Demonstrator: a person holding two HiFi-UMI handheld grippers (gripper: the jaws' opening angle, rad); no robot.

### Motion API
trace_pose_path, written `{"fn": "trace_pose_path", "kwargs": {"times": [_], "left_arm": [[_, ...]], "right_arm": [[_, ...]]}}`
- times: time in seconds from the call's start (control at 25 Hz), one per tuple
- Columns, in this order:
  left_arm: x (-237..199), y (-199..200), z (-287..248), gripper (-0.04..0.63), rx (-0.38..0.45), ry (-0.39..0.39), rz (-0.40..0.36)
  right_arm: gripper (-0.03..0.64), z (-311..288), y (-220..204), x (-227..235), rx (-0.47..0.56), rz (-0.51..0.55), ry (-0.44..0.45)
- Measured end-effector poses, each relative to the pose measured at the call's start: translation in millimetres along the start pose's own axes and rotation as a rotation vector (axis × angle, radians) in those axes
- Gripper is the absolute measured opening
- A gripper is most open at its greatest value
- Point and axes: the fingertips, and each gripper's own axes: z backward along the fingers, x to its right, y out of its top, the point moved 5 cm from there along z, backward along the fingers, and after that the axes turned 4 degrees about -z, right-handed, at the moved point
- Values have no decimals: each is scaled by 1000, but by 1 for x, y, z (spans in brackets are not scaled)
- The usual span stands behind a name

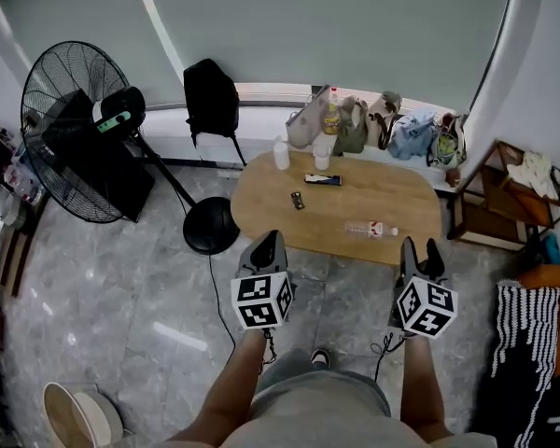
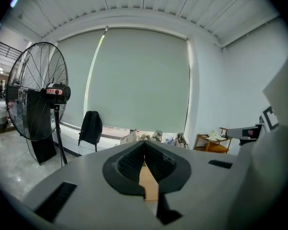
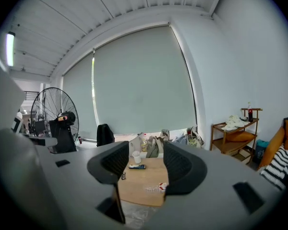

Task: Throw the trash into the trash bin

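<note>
Head view shows the approach: plastic bottle [image 1: 371,229] lies on the bench [image 1: 261,199], beyond both grippers. Right gripper [image 1: 420,247] jaws stand wide and empty, left gripper [image 1: 271,240] jaws together. Next, I'd judge, reach and grip it.

My grey plastic left gripper [image 1: 271,239] and right gripper [image 1: 421,245] have black ribbed pads [image 3: 182,166] and white black-marked cubes [image 1: 261,301]. Below the cubes I wear grey shorts [image 1: 322,404] and a dark shoe [image 1: 321,357].

Oval wooden table [image 1: 401,189]. Dark flat item [image 1: 323,180], possibly phone, near table's far edge; smaller dark item [image 1: 298,200] just beside it, toward the near edge. Black pedestal fan [image 1: 70,143] off table's left end. Black backpack [image 1: 211,96] beyond far left corner. Bags [image 1: 392,124] on window ledge behind far edge. Wooden shelf unit [image 1: 504,194] off right end.
</note>
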Motion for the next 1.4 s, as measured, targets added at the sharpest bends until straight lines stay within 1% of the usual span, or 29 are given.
{"fn": "trace_pose_path", "kwargs": {"times": [0.08, 0.2, 0.44, 0.6, 0.8, 1.04, 1.2, 1.4], "left_arm": [[-3, 1, -7, 18, -11, 9, -12], [-11, 3, -23, 18, -18, 21, -8], [-20, 5, -74, 18, -26, -4, 3], [-23, 21, -124, 18, -17, -40, -5], [-35, 60, -194, 18, 11, -76, -32], [-59, 96, -280, 18, 27, -107, -31], [-67, 101, -327, 18, 2, -137, -23], [-69, 92, -364, 18, -37, -158, -16]], "right_arm": [[232, -11, -2, 1, -7, -12, 6], [233, -28, -6, 2, -23, -18, 6], [236, -69, -5, 6, -44, -7, -4], [238, -109, 12, 7, -30, -3, -19], [241, -172, 43, 3, -5, -4, -35], [244, -252, 78, -8, 20, -6, -54], [244, -293, 89, -15, 15, -9, -69], [244, -324, 86, -17, -2, -19, -73]]}}
